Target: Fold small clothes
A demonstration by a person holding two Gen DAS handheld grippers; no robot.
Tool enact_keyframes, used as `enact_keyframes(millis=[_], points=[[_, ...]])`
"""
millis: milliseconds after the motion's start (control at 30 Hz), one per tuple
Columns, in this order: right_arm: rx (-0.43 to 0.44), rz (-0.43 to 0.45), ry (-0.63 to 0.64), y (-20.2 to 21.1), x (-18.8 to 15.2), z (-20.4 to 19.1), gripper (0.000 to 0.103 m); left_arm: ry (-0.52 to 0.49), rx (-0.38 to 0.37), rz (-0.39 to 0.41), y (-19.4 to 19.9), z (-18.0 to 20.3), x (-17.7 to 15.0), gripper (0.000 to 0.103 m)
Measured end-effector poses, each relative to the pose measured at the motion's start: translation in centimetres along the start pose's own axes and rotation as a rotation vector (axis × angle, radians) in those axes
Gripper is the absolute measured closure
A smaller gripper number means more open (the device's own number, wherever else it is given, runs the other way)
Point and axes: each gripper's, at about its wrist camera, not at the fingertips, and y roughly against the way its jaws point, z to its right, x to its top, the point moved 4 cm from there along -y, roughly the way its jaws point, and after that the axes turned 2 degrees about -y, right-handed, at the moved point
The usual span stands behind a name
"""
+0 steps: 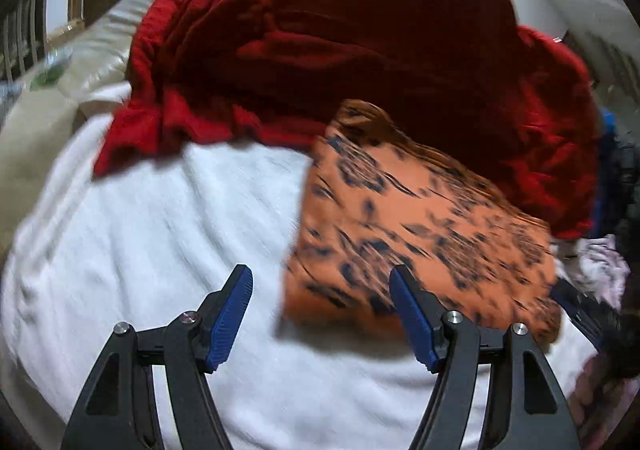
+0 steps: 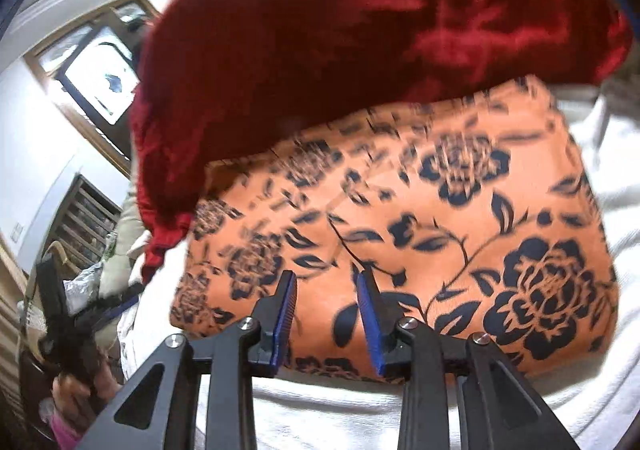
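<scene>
Left wrist view: left gripper [image 1: 322,286] angled downward, jaws spread and empty, above white bedding [image 1: 160,230]. Right gripper [image 2: 327,284], partly parted, empty, over folded orange floral cloth [image 2: 460,209] beside red blanket [image 2: 360,29].

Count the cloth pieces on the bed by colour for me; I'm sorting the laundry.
Red: 1, the crumpled red cloth
Orange with dark flowers: 1, the folded orange cloth
White: 1, the white towel spread underneath both
Pale pink: 1, a bit of pink cloth at the right edge
Total: 4
</scene>
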Motion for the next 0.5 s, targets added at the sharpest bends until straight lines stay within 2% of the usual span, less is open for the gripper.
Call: enact_keyframes(millis=[133, 200, 333, 433, 500], points=[[0.116, -0.031, 0.043, -0.3, -1.3, -2.9, 0.068, 0.145, -0.186, -0.109, -2.1, 1.6, -1.9, 0.031], [0.122, -0.058, 0.074, -0.6, -2.2, -3.5, 0.068, 0.218, -0.231, -0.125, -3.3, 1.8, -1.7, 0.031], [0.114, -0.087, 0.111, -2.5, -3.4, -4.4, 0.068, 0.307, -0.254, -0.126, -5.6, 2.3, -1.5, 0.031], [0.088, -0.077, 0.118, -3.3, -3.4, -4.2, 0.069, 0.332, -0.217, -0.114, -8.2, 3.1, -1.7, 0.031], [0.057, -0.047, 0.138, -3.7, -3.1, -4.1, 0.069, 0.335, -0.188, -0.111, -8.0, 3.3, -2.2, 0.032]])
